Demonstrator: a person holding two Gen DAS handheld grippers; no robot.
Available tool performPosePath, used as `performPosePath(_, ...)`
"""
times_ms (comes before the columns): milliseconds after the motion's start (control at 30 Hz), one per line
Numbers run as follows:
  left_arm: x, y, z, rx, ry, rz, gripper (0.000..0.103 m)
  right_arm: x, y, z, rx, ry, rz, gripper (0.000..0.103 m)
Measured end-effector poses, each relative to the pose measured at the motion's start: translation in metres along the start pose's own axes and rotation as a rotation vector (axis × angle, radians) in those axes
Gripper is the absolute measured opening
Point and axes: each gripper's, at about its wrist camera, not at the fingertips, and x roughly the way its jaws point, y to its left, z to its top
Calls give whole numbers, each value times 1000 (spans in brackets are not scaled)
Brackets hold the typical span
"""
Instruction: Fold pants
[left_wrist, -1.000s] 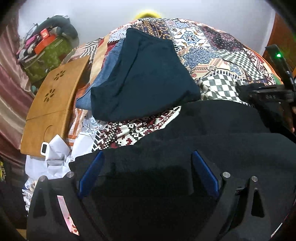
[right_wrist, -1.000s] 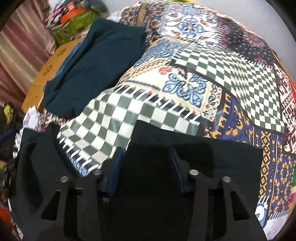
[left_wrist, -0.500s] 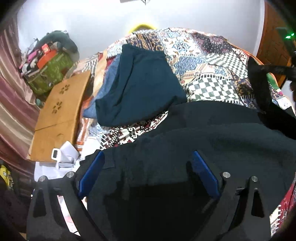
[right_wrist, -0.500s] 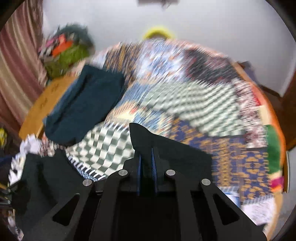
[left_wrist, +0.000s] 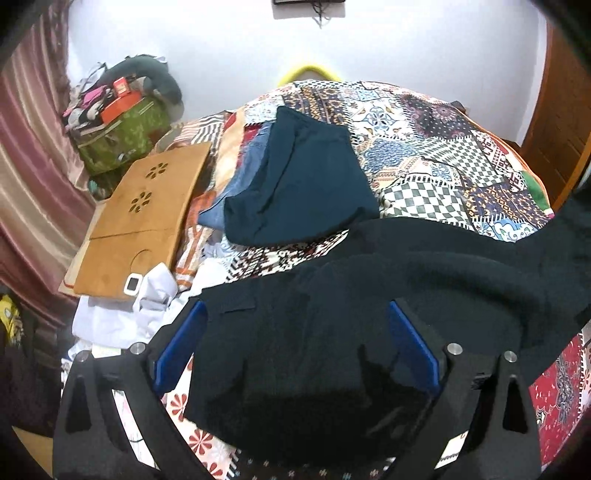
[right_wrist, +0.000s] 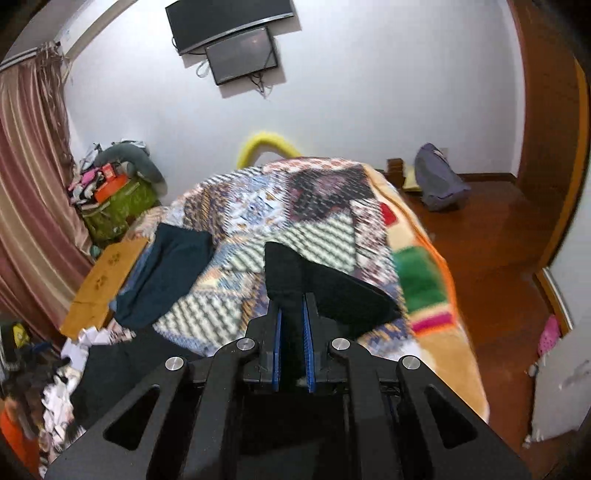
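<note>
Patchwork bedspread (left_wrist: 436, 147) under folded clothes (left_wrist: 310, 184)

One black pants (left_wrist: 424, 280), two folded garments (left_wrist: 303, 184).

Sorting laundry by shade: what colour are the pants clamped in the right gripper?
Black pants; clearest in the right wrist view.

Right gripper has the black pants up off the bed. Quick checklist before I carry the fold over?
1. Right gripper clamped on black pants: ok.
2. Left gripper gripping the pants: not ok; fingers spread wide, cloth only draped between them.
3. Bare patchwork bedspread ahead for landing: ok.
4. Folded dark teal pants away from the landing area: ok, off to one side.
5. Fabric hanging smooth: cannot tell.
</note>
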Motion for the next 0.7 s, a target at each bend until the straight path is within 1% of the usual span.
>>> performPosePath(167,-4,10,-12,-36,11,6,98,-3,-25,-49,24,67,-55,8)
performPosePath(400,-1,19,-27,-79,44,3,98,12,-54,-129,147,185,-107,8)
performPosePath(467,0,23,-31,-89,50,4,98,13,-60,-144,159,211,-164,8)
performPosePath(500,1,25,-32,-96,52,5,98,10,-63,-150,167,215,-165,10)
performPosePath(567,2,30,-35,-112,56,2,98,-2,-68,-156,206,178,-170,12)
performPosePath(600,3,34,-37,-122,59,2,98,-8,-69,-157,214,172,-176,13)
performPosePath(700,8,45,-42,-148,70,9,98,-20,-63,-149,199,146,-201,14)
